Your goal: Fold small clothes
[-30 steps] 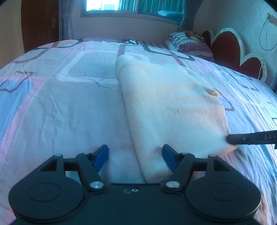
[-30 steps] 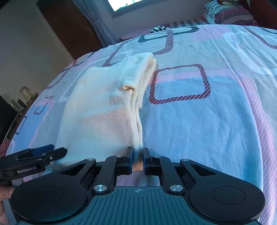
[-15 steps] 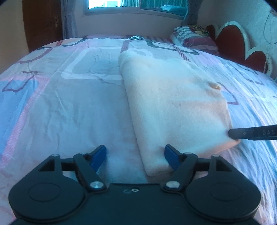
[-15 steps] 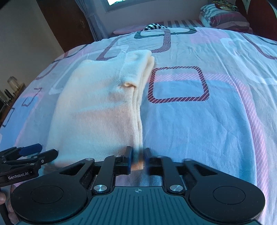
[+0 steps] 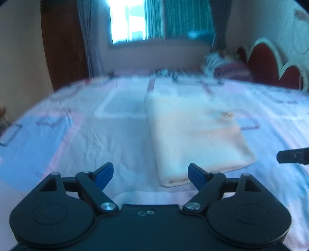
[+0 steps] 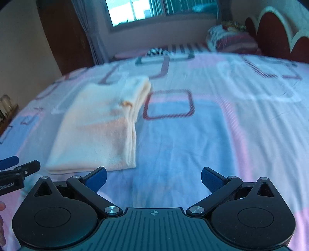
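Left gripper (image 5: 150, 174): we held it with its blue-tipped fingers spread wide and nothing between them, low over the bedsheet (image 5: 87, 146).
Right gripper (image 6: 153, 177): we had its fingers spread wide too, gripping nothing, above a blue patch of sheet.
Folded garment (image 6: 100, 127): the cream cloth lay flat in a neat rectangle on the bed, at about 11 o'clock from our right gripper and 1 o'clock from our left, its near edge just beyond both sets of fingertips and touching neither.
Layered edges: we saw them stacked along the garment's right side.
Pillow (image 6: 231, 39): at 1 o'clock, beside the red headboard (image 6: 274, 36).
Window (image 6: 154, 9): at 12 o'clock, farthest off.
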